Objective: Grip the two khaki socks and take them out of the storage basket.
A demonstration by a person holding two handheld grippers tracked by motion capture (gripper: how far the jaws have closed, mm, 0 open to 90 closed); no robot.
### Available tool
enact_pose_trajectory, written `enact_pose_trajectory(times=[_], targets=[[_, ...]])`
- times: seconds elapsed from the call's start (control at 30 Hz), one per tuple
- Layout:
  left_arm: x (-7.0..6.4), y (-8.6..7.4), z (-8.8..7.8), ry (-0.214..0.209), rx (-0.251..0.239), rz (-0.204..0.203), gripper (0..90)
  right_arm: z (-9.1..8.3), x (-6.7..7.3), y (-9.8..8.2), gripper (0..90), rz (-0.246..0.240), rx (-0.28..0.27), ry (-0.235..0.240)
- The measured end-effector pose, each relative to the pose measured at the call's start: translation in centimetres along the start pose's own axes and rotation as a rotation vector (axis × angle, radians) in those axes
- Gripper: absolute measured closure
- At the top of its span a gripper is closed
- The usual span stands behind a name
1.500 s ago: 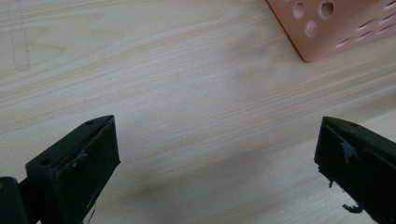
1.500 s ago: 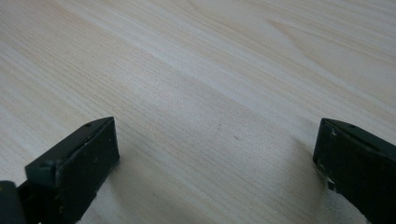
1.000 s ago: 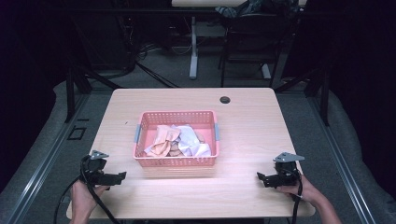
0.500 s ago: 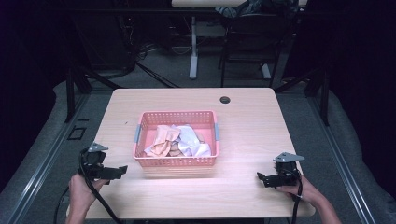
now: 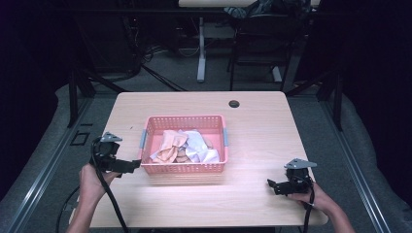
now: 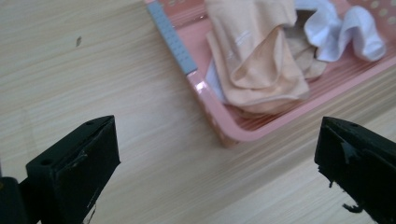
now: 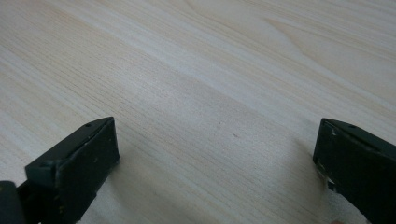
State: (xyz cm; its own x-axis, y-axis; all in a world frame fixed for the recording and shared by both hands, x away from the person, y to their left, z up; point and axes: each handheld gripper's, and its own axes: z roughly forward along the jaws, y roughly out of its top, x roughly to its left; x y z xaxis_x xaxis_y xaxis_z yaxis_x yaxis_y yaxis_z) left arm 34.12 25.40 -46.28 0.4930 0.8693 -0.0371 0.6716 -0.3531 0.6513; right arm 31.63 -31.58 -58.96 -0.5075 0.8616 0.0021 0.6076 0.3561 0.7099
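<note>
One basket, two grippers, jaws apart

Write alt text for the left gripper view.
The open left tool points at the near corner of a pink basket holding a peach cloth and a white cloth, on a light wooden table.

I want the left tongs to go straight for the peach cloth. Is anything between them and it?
Only the pink basket's near wall stands between the open left tongs and the peach cloth; the cloth lies uncovered, reachable from above.
</note>
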Motion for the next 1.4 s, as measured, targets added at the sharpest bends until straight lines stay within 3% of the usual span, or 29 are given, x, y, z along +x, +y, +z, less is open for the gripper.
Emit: enact_pose_trajectory(times=[0.37, 0.7, 0.87, 0.9, 0.93, 1.0, 1.17, 1.4], targets=[[-1.5, 3.8, 2.3, -0.065, 0.022, 0.048, 0.0, 0.0, 0.0, 0.0, 0.0, 0.000, 0.000, 0.000], [-2.5, 5.9, 5.7, -0.079, 0.118, 0.087, 0.9, 0.0, 0.0, 0.0, 0.0, 0.000, 0.000, 0.000], [-2.8, 6.3, 7.2, -0.069, 0.167, 0.090, 9.2, 0.0, 0.0, 0.0, 0.0, 0.000, 0.000, 0.000], [-2.7, 6.3, 7.5, -0.068, 0.178, 0.091, 16.1, 0.0, 0.0, 0.0, 0.0, 0.000, 0.000, 0.000], [-2.7, 6.4, 7.9, -0.070, 0.190, 0.088, 16.1, 0.0, 0.0, 0.0, 0.0, 0.000, 0.000, 0.000], [-2.6, 6.5, 8.5, -0.065, 0.212, 0.084, 28.3, 0.0, 0.0, 0.0, 0.0, 0.000, 0.000, 0.000], [-2.4, 6.6, 9.9, -0.049, 0.254, 0.057, 35.1, 0.0, 0.0, 0.0, 0.0, 0.001, 0.000, -0.001], [-2.7, 6.9, 11.5, -0.021, 0.318, 0.054, 44.2, 0.0, 0.0, 0.0, 0.0, 0.001, 0.000, 0.000]])
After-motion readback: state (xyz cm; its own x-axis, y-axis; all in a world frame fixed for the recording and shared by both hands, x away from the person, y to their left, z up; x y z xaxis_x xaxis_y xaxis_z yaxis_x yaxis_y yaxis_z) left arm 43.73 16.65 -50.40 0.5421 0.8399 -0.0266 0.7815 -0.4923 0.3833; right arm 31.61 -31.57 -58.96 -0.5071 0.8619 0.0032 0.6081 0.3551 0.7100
